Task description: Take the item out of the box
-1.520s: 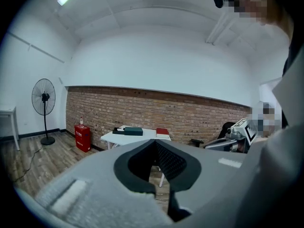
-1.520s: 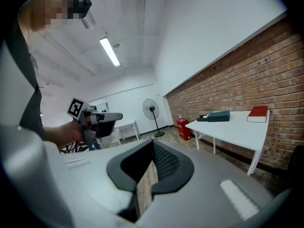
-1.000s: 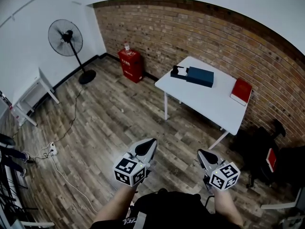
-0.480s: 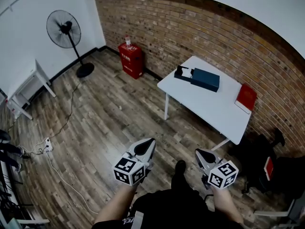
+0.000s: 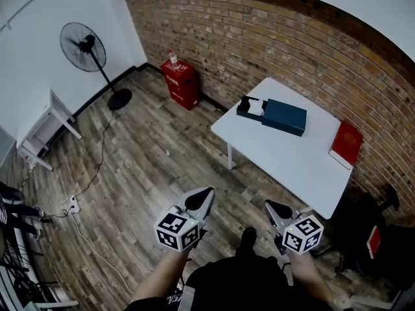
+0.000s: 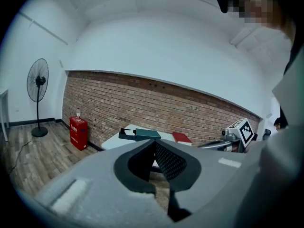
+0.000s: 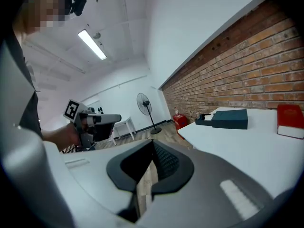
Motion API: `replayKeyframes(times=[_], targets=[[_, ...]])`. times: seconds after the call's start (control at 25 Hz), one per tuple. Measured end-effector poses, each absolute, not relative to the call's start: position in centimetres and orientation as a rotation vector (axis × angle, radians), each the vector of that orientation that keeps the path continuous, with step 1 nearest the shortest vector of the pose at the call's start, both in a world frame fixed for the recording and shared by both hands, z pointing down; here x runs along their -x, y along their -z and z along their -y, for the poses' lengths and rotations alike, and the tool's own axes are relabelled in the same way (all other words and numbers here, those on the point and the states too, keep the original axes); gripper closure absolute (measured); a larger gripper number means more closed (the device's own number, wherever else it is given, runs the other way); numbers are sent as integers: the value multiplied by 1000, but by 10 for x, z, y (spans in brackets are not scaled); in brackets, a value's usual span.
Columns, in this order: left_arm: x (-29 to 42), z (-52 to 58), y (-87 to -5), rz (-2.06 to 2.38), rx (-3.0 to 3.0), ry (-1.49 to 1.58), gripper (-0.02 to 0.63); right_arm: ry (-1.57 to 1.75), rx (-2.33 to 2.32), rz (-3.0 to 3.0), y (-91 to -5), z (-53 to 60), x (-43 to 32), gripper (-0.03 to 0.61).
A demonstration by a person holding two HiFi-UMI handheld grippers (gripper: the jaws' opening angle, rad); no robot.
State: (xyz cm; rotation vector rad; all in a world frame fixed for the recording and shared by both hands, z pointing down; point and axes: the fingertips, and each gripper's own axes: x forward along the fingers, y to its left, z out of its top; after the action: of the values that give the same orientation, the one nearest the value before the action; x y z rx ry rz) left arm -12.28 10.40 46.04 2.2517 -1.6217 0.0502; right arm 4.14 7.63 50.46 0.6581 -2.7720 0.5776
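Open floor (image 5: pixel 149 167) lies between both grippers and one table (image 5: pixel 285 164); one box (image 5: pixel 283 116) sits near the tabletop's far-left corner; one book (image 5: pixel 346 144) lies at its right edge; left gripper (image 5: pixel 205 192) and right gripper (image 5: pixel 270 207) are held low, side by side, jaws closed on nothing.

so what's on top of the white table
A dark teal box with a black inner tray poking out one end, and a red book apart from it. The box's contents are hidden.

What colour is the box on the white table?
The box is dark teal, which shows best in the head view.
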Motion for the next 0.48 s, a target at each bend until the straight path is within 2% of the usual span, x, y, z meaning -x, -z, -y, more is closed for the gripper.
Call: replayKeyframes(times=[0.48], targets=[[104,35,-458,1638,-2226,-50,607,-570,-566,2747,-513,66,-53,578]])
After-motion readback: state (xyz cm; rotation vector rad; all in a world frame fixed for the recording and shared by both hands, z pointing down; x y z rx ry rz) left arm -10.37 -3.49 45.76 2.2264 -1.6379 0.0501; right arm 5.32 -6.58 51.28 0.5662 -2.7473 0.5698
